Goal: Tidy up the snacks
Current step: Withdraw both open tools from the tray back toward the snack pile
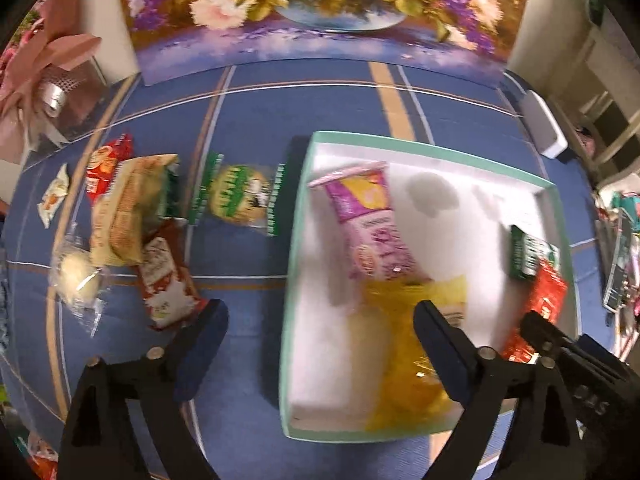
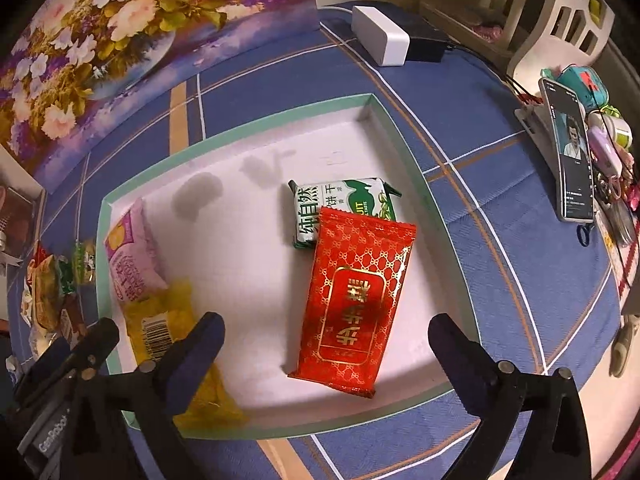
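A shallow box (image 2: 404,148) with a mint-green rim and white floor is sitting on a blue checked tablecloth (image 2: 500,248), and it is serving as the landmark here.

The right gripper (image 2: 326,338) is hanging over the box's near edge with its jaws standing wide apart and nothing between the pads — a red packet (image 2: 356,292) with gold lettering is lying flat on the box floor just beyond them. That red packet is overlapping the near end of a green-and-white biscuit packet (image 2: 340,204), which is resting toward the box's right wall.

The left gripper (image 1: 320,322) is straddling the box's left wall, jaws likewise spread and holding nothing. Inside the box along that left side, a pink packet (image 1: 368,220) is lying lengthwise, with a yellow packet (image 1: 408,360) touching its near end.

Outside the box, to its left on the cloth, more snacks are waiting: a green-trimmed round biscuit packet (image 1: 240,196) nearest the wall, then a loose heap of wrapped items (image 1: 124,216) farther off.
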Motion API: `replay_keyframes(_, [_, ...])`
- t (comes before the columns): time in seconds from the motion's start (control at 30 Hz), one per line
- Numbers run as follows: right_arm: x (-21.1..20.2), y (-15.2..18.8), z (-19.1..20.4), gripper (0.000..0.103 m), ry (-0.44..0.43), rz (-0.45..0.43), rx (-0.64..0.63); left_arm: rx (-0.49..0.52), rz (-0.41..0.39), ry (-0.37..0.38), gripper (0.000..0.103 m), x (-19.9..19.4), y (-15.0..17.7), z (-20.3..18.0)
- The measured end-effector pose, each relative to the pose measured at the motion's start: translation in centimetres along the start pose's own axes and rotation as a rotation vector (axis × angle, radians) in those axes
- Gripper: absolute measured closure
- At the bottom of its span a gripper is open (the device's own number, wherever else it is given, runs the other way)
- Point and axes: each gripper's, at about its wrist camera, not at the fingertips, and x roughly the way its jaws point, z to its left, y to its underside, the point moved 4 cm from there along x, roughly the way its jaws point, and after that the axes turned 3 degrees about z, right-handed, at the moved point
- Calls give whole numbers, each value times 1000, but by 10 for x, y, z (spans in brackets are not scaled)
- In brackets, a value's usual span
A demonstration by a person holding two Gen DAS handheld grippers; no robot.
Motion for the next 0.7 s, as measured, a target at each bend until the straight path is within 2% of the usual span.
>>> replay_keyframes(0.13, [1,0,0,0,-2,1,5,-14,-2,-31,2,3,-1,10])
replay_keyframes(0.5, [-7,-3,2,0,-35,-35,15,-27,-60,-29,2,-7,-10,25])
replay_keyframes(0.7, [-14,-4,8,0,-112,-62,47,-35,-124,-38,2,-24,-18,45])
